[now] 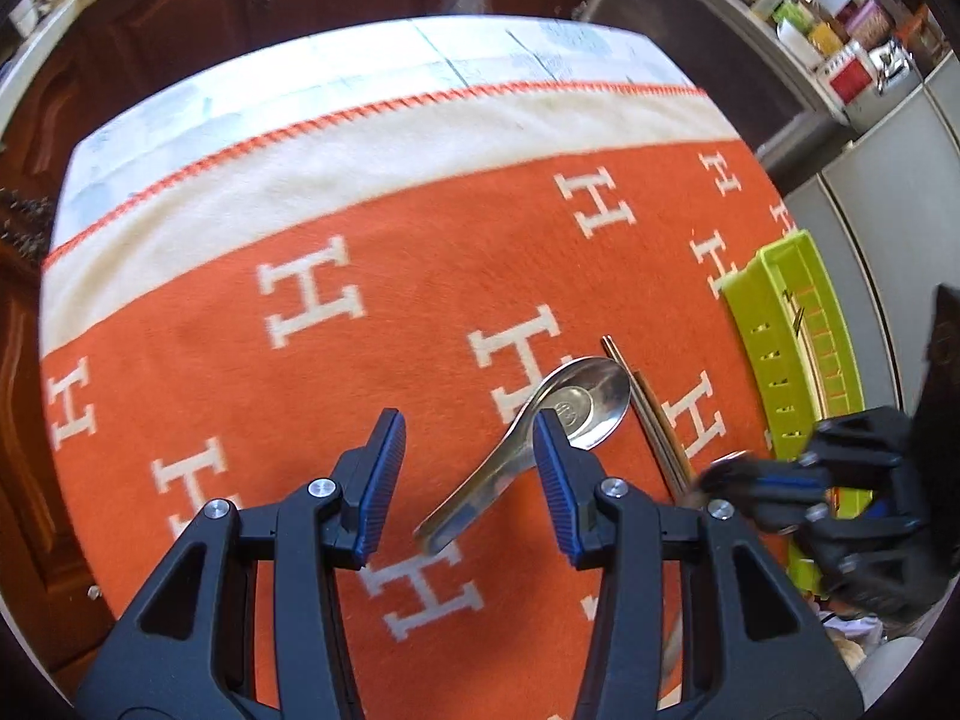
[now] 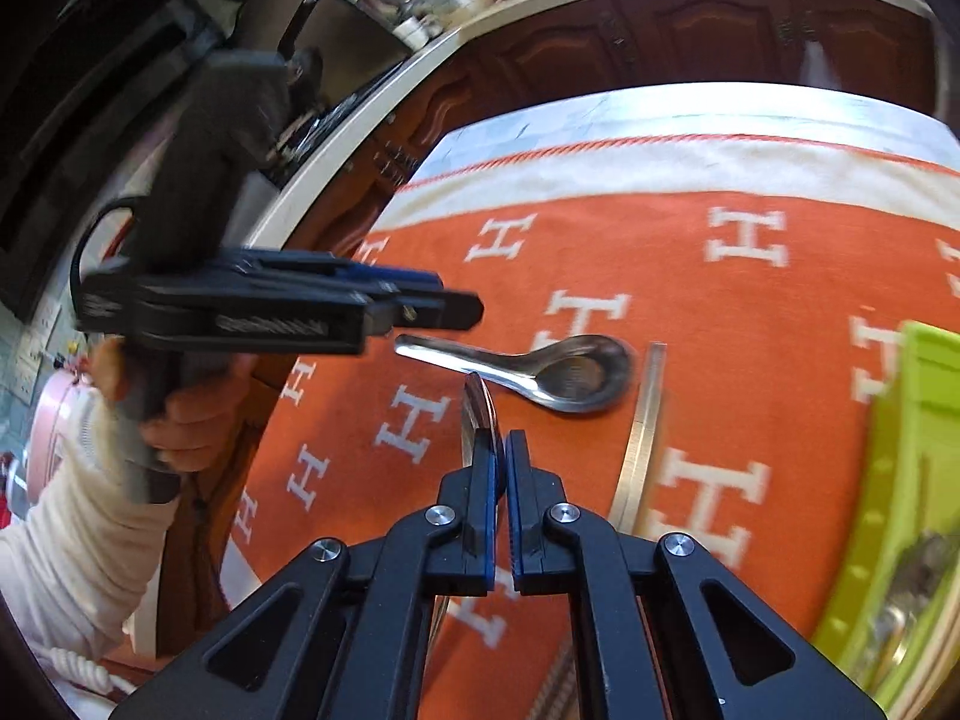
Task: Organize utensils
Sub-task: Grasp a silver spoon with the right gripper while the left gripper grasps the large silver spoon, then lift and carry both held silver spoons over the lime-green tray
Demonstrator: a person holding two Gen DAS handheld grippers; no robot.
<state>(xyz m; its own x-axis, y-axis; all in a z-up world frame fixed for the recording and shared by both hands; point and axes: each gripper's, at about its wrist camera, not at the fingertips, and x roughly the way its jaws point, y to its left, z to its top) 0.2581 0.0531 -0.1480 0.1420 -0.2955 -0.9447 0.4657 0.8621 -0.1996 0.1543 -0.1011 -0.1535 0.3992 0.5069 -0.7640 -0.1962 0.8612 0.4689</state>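
A steel soup spoon lies on the orange cloth, bowl to the upper right. My left gripper is open and hovers over its handle. It also shows in the right wrist view, above the same soup spoon. A pair of metal chopsticks lies right of the spoon, also seen in the right wrist view. My right gripper is shut on a thin metal utensil, seen edge-on above the cloth. In the left wrist view the right gripper is near the chopsticks' near end.
A lime-green utensil tray stands at the table's right edge, holding some utensils. Dark wooden cabinets lie beyond the table. A shelf with containers is at the far right.
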